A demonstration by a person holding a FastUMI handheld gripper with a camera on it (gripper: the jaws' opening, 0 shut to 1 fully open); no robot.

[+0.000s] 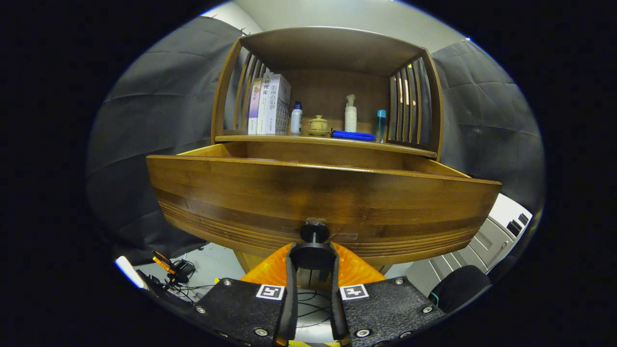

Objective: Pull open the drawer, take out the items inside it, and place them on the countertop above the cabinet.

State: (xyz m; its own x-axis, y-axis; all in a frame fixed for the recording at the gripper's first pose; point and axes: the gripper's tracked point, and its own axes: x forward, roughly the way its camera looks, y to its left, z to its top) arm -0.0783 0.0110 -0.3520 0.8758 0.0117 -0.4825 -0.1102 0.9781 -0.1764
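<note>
Gripper (313, 258) fingers were clamped on the drawer knob (314, 233), with the drawer (318, 197) already pulled well out below the countertop (328, 141). Opening looked about done; next would probably be releasing the knob and reaching inside, where the contents stayed hidden.

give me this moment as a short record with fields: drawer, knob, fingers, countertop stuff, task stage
drawer: wooden drawer pulled out of the cabinet, its inside hidden by its front panel
knob: round dark knob low on the middle of the drawer front
fingers: gripper closed on the knob, one finger pressing each side
countertop: books, small bottle, lidded jar, pump bottle, blue flat item, teal bottle
task stage: drawer open; no item lifted out yet
</note>
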